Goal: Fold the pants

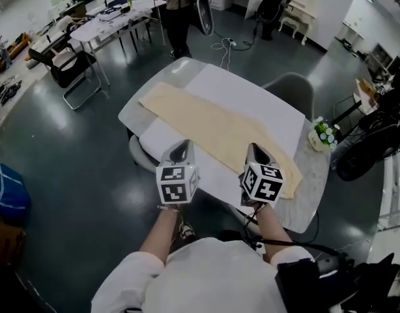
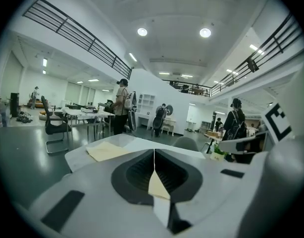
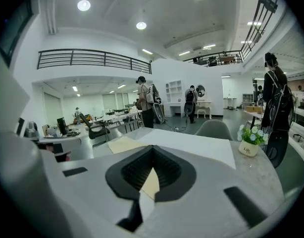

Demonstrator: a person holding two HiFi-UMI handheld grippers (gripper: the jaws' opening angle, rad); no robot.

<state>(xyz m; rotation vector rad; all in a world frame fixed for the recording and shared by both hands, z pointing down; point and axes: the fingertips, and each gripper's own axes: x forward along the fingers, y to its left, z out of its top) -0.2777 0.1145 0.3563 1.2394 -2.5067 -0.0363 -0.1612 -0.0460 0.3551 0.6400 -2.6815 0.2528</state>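
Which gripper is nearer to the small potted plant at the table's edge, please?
Right. In the head view the right gripper hovers to the left of the potted plant; the left gripper is farther left again, on the right gripper's other side.

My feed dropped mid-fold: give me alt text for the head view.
Cream pants lie flat, diagonally across a white-covered table. The left gripper and right gripper, both shut, hover over its near side.
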